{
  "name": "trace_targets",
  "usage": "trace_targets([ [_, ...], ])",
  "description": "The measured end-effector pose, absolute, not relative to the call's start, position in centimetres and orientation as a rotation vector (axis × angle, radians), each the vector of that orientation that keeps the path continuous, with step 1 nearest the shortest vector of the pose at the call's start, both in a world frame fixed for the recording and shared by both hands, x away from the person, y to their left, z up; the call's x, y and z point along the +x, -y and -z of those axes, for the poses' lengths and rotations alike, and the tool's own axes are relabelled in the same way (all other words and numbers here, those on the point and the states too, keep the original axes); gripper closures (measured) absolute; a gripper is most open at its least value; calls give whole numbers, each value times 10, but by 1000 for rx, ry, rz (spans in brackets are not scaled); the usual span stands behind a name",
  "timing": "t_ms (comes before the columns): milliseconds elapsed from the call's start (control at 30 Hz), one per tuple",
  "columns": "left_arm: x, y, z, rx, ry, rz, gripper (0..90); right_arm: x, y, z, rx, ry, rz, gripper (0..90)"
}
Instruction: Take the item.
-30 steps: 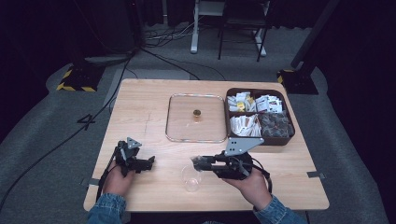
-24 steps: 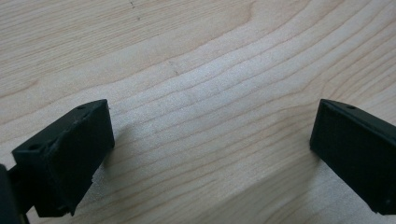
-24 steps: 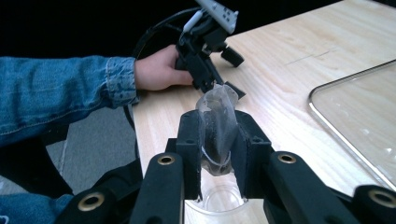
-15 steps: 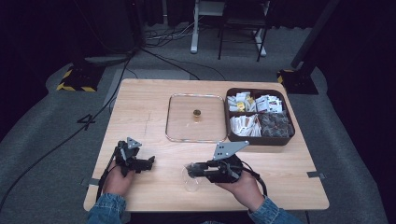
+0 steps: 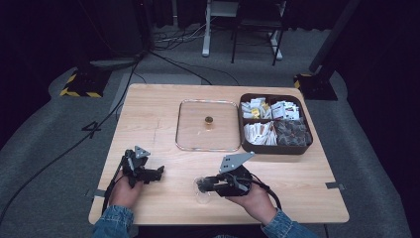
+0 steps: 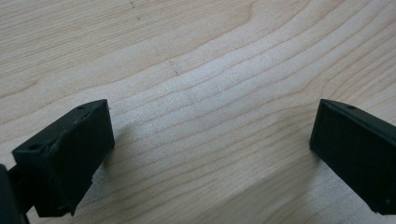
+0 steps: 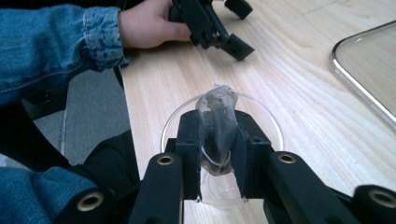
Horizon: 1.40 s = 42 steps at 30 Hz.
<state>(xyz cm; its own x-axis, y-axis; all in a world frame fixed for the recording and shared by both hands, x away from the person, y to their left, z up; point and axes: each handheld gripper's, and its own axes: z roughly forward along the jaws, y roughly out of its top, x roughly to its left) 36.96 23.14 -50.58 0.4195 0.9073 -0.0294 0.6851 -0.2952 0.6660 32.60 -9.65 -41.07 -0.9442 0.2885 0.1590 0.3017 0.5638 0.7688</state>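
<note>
My right gripper (image 7: 217, 140) is shut on a crumpled piece of clear plastic (image 7: 215, 119), held just above a clear round dish (image 7: 271, 123) on the wooden table. In the high view, this gripper (image 5: 202, 186) sits over the dish (image 5: 202, 197) near the table's front edge. The left gripper (image 5: 158, 172) rests low on the table at the front left. Its jaws stand wide open over bare wood (image 6: 210, 149), with nothing between them. In the right gripper view, the left gripper (image 7: 233, 44) and the hand holding it lie farther off.
A clear square tray (image 5: 183, 144) at mid-table has a small gold object (image 5: 209, 120) on it. A brown divided box (image 5: 273, 148) of packets stands to its right. The table's front edge lies close beside the dish, and a denim sleeve (image 7: 56, 42) crosses there.
The right gripper has moved left and toward the front edge, over the clear dish, and its jaws now pinch the clear plastic. The left gripper has stayed still.
</note>
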Motion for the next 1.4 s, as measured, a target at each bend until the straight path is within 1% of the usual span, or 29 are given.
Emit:
trace_targets([
  [33, 369, -231, 506, 2074, -1344, -474, 1, 326, 96, 412, -518, 2764, 1350, 730],
  [67, 370, -231, 506, 2074, -1342, -478, 1, 327, 95, 413, -515, 2747, 1338, 700],
  [167, 369, -231, 506, 2074, -1344, -474, 1, 327, 95, 412, -519, 2699, 1360, 573],
  [233, 369, -231, 506, 2074, -1344, -474, 1, 327, 96, 411, -521, 2687, 1386, 524],
  [300, 369, -231, 506, 2076, -1343, -474, 1, 327, 97, 409, -529, 2684, 1397, 495],
  [433, 370, -231, 506, 2075, -1342, -477, 1, 327, 101, 405, -546, 2689, 1423, 463],
  [533, 369, -231, 506, 2074, -1344, -474, 1, 325, 108, 395, -564, 2708, 1465, 437],
  [633, 369, -231, 506, 2073, -1344, -474, 1, 322, 118, 384, -586, 2755, 1503, 394],
  [867, 370, -231, 506, 2073, -1342, -477, 1, 320, 145, 367, -632, 2780, 1537, 333],
  [933, 370, -231, 506, 2075, -1342, -476, 1, 321, 154, 364, -646, 2755, 1561, 298],
  [1067, 370, -231, 506, 2077, -1340, -476, 1, 325, 172, 362, -708, 2741, 1594, 184],
  [1133, 370, -231, 506, 2077, -1341, -476, 1, 328, 182, 361, -759, 2751, 1600, 152],
  [1400, 370, -231, 506, 2081, -1338, -476, 1, 335, 219, 368, -885, 2806, 1581, 124],
])
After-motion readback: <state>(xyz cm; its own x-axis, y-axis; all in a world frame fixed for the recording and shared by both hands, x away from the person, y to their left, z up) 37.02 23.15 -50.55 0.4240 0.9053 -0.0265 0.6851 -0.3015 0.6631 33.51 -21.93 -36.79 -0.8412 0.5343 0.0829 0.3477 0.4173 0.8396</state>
